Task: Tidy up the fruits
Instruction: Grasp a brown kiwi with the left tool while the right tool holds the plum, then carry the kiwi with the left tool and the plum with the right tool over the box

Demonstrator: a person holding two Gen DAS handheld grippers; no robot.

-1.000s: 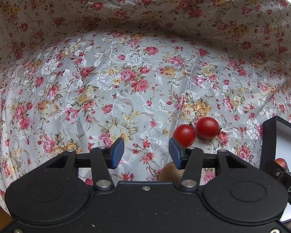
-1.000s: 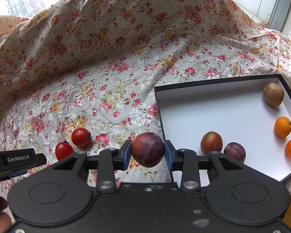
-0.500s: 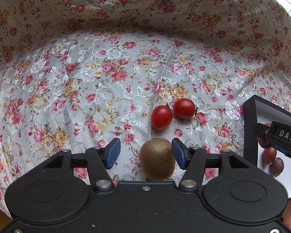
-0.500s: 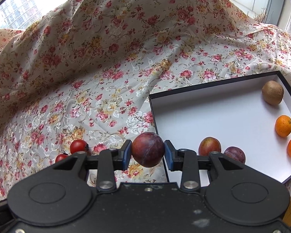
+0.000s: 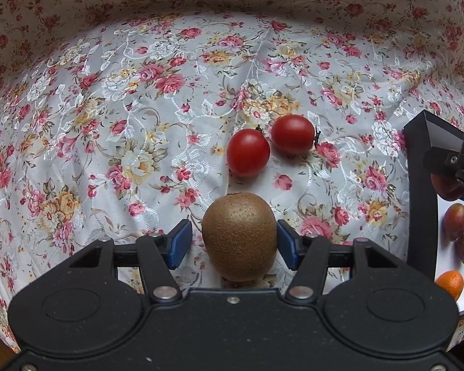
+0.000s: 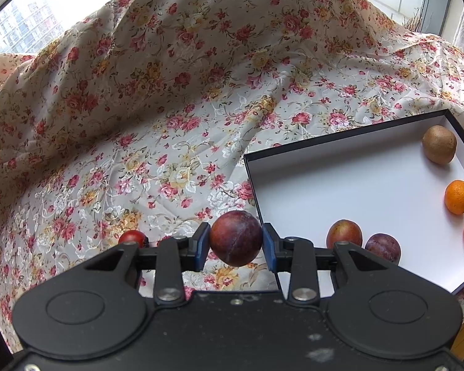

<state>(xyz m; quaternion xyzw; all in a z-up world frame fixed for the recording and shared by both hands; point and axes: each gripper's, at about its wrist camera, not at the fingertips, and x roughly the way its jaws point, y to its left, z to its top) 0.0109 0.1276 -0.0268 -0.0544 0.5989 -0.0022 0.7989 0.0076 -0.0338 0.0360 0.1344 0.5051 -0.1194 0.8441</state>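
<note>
The left gripper (image 5: 232, 244) straddles a kiwi (image 5: 239, 235) lying on the flowered cloth: its right pad touches the skin, the left pad stands clear, so nothing is gripped yet. A one-sided close could roll the kiwi into the two tomatoes (image 5: 269, 145) just beyond. The right gripper (image 6: 235, 242) is clamped on a plum (image 6: 235, 237) near the box's (image 6: 340, 140) near-left corner; released before it clears the rim, the plum would drop onto the cloth.
</note>
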